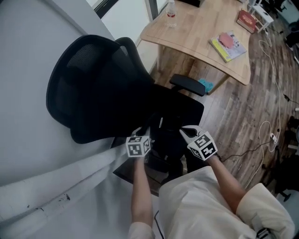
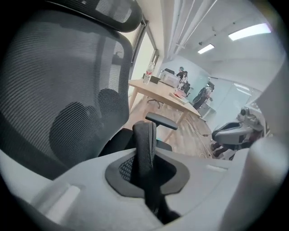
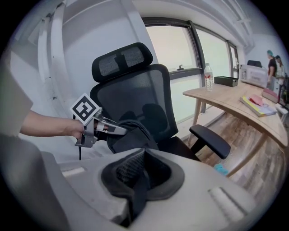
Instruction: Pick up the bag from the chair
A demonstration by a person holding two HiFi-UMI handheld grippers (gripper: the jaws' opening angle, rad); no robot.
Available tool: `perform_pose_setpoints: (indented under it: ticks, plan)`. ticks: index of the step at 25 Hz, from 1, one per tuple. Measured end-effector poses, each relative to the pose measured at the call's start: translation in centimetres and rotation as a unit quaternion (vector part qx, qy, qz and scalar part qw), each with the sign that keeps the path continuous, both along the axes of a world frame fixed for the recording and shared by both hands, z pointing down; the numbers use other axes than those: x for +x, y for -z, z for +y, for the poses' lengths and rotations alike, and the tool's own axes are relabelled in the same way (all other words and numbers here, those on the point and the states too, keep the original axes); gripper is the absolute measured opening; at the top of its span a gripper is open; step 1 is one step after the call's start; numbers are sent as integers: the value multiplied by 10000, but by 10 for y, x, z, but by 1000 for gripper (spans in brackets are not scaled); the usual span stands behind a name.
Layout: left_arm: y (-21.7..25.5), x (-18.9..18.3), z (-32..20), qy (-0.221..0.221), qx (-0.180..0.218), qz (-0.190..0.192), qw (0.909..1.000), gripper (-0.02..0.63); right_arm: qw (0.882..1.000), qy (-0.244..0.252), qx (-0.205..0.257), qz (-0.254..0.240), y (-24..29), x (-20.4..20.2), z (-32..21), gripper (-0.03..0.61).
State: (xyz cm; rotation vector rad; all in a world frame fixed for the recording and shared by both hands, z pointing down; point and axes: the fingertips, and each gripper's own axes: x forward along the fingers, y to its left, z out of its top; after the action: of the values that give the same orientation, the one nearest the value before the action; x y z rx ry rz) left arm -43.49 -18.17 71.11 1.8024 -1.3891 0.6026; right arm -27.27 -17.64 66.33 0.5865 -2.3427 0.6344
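Observation:
A black mesh office chair [image 1: 88, 84] faces the wooden table. Just off the front of its seat [image 1: 187, 109], the black bag [image 1: 166, 147] hangs between my two grippers. My left gripper [image 1: 144, 133] is shut on one black strap [image 2: 145, 149], which runs up between its jaws. My right gripper [image 1: 189, 135] is shut on another black strap [image 3: 135, 180]. In the right gripper view the left gripper [image 3: 122, 131] grips the strap above the bag's body [image 3: 131, 142], in front of the chair back [image 3: 140, 99]. The bag's lower part is hidden.
The chair's armrest [image 1: 187, 85] sticks out to the right of the bag. Beyond it stands a wooden table [image 1: 201, 32] with a bottle [image 1: 171, 14] and books [image 1: 229, 44]. Cables [image 1: 266, 135] lie on the wood floor. A white wall [image 1: 28, 140] is close on the left.

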Motion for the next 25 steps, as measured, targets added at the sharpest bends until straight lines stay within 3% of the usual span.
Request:
perform_pose_setpoints:
  ticks: [4, 8, 15, 20, 25]
  plan:
    - [25, 6, 24, -124, 201, 195, 9995, 23, 9998, -150, 109, 7, 7, 14, 31, 0]
    - [25, 20, 41, -227, 334, 82, 9992, 23, 9992, -300, 257, 54, 4, 38, 48, 0]
    - [51, 62, 81, 128, 418, 120, 9990, 23, 9976, -585, 237, -276, 26, 82, 73, 0]
    - [86, 106, 96, 404, 568, 100, 9975, 23, 9985, -100, 330, -420, 51, 110, 93, 0]
    - [112, 157, 112, 654, 810, 116, 9945, 23, 9955, 40, 635, -706, 76, 154, 103, 0]
